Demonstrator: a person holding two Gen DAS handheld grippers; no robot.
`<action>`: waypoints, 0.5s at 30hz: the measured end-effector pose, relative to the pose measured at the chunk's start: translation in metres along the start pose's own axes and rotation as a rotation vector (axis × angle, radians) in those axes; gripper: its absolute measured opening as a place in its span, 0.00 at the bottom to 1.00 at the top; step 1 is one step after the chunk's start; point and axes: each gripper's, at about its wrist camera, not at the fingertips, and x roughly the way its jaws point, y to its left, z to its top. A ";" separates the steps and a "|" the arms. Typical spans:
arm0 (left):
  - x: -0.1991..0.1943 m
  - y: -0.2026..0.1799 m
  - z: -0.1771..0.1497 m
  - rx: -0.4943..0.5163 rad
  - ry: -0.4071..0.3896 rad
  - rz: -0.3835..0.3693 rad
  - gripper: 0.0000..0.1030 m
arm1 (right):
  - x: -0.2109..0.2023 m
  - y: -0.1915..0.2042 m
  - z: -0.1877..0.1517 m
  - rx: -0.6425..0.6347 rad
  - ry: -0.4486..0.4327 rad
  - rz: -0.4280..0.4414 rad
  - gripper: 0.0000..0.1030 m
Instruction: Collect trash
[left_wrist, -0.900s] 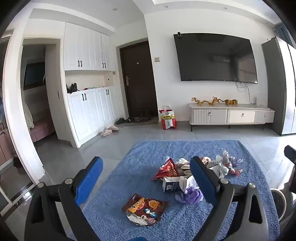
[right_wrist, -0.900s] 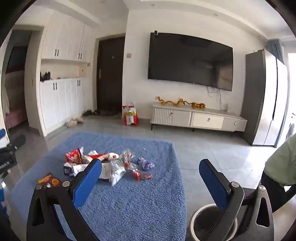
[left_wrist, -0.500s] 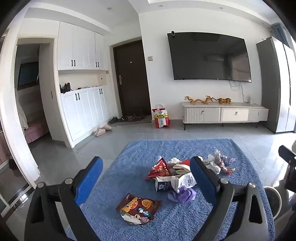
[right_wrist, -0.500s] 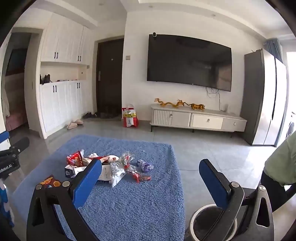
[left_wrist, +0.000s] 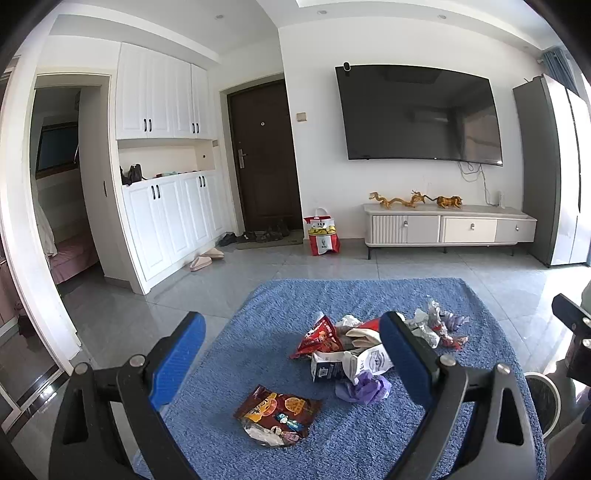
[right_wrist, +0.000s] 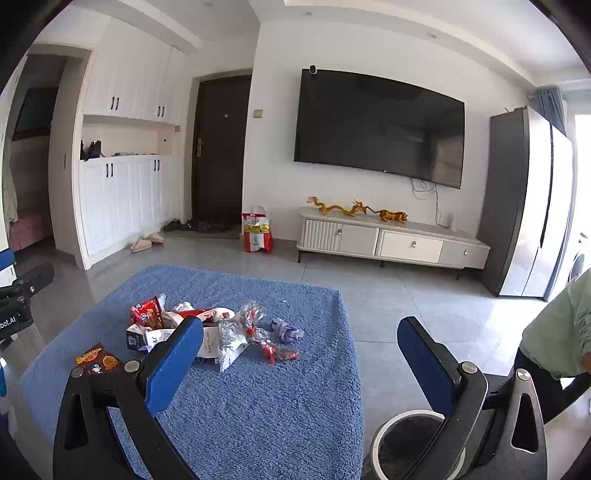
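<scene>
The left tool (left_wrist: 291, 360) hangs above the near edge of a table covered in a blue fleecy cloth (left_wrist: 354, 450), its two blue-padded fingers (left_wrist: 177, 360) spread wide with nothing between them. Below the gap, a little toward the left finger, lies a flat brown snack packet (left_wrist: 275, 415) on the cloth, apart from the rest of the trash. Beyond it, close to the right finger, sits a heap: a crumpled purple wrapper (left_wrist: 364, 387), a torn white and dark blue carton (left_wrist: 347, 363), a red snack bag (left_wrist: 321, 338), and clear crinkled wrappers (left_wrist: 430, 325) farther right.

The right tool (right_wrist: 299, 360) is also wide open and empty, held over the right part of the table. The same heap lies ahead and to its left: the carton partly hidden behind its left finger (right_wrist: 173, 363), a clear cellophane wrapper with red ties (right_wrist: 255, 332) just right of that finger, and a small purple wrapper (right_wrist: 286, 328) beside it. The brown packet shows at the far left. Under its right finger, off the table's edge, stands a round white-rimmed bin (right_wrist: 402, 443) on the floor.

Behind the table are grey floor tiles (left_wrist: 332, 264), a white TV cabinet (left_wrist: 448, 229) and a wall-mounted television (left_wrist: 417, 114).
</scene>
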 end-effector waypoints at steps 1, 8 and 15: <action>0.000 0.000 0.000 0.002 0.000 0.003 0.93 | 0.000 0.000 0.000 0.002 0.002 0.002 1.00; 0.000 0.000 -0.001 0.009 0.005 0.004 0.93 | 0.004 0.003 -0.002 -0.008 0.014 0.006 1.00; 0.000 0.000 -0.001 0.018 0.016 -0.001 0.93 | 0.006 0.003 -0.002 -0.003 0.015 0.003 1.00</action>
